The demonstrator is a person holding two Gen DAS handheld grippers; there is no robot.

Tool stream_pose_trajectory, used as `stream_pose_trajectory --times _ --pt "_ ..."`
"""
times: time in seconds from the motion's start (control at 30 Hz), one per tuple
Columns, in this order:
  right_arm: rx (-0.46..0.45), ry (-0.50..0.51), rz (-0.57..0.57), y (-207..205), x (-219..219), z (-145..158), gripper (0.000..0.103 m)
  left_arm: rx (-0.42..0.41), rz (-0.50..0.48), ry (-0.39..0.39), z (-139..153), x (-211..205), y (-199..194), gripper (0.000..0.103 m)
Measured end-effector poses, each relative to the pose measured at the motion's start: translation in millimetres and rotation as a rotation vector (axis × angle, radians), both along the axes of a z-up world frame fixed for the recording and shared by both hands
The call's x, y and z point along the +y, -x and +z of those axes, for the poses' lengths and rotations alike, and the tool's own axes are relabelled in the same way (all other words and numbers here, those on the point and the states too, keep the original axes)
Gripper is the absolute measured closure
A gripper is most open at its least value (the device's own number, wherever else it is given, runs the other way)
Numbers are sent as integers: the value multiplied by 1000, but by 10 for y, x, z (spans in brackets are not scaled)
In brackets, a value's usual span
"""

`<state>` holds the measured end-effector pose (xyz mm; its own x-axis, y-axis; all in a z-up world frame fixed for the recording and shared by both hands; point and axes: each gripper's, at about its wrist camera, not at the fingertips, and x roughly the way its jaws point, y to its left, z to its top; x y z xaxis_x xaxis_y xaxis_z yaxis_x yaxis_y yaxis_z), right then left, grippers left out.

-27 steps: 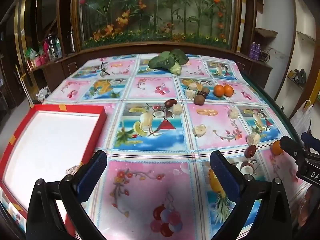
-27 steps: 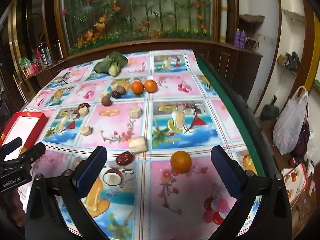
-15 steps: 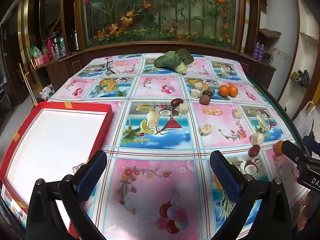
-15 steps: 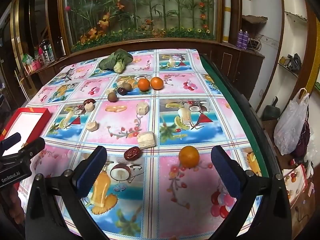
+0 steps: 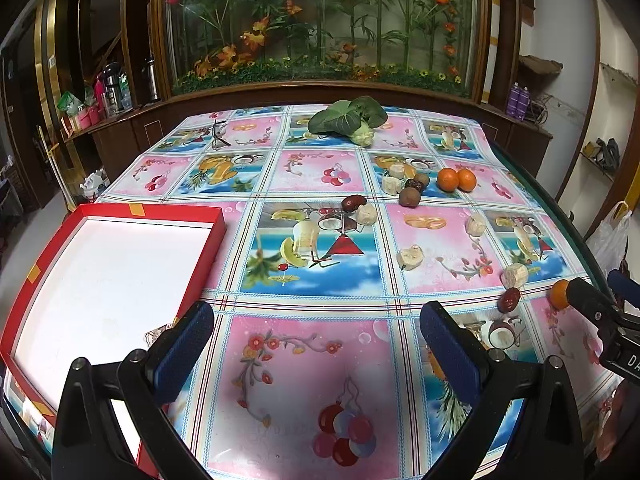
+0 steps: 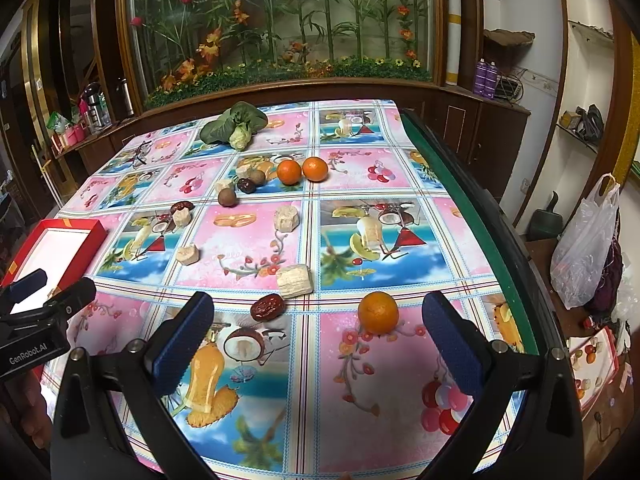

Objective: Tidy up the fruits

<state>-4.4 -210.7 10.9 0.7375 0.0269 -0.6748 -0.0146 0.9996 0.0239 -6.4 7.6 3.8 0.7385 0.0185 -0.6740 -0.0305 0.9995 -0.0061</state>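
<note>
On the cloth, both grippers, left and right, gaped wide, holding nothing; an orange lay just ahead of the right, a date and pale chunk beside it; the red tray sat left; perhaps glasses far back.

Only real text I can make out: "GenRobot.AI" in white on the left gripper body. The right gripper shows a cut-off "DA", that's it.

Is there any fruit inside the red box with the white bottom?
No, the red box with the white bottom holds nothing in the left wrist view; the round oranges sit on the patterned tablecloth.
</note>
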Motion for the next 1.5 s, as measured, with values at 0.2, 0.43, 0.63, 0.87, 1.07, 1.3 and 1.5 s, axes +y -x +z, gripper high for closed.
stream_pose_trajectory --times 0.2,0.43,0.63,0.87,1.07,1.3,1.5 --pt "-2 1 -5 -14 10 -1 0 2 2 2 -3 2 2 1" --pt "-1 0 -1 -26 3 7 0 3 2 5 -3 10 4 1" --pt "-2 0 -2 -24 8 4 0 3 5 6 4 19 4 1" --pt "-2 0 -2 -23 2 20 0 3 5 7 8 24 1 1" --pt "-1 -5 -1 -10 -8 66 0 3 9 7 21 33 -1 1" --pt "0 -6 -1 -2 -12 55 0 3 10 8 24 34 4 1" --pt "-2 -5 -1 6 -6 66 0 4 9 9 25 36 4 1"
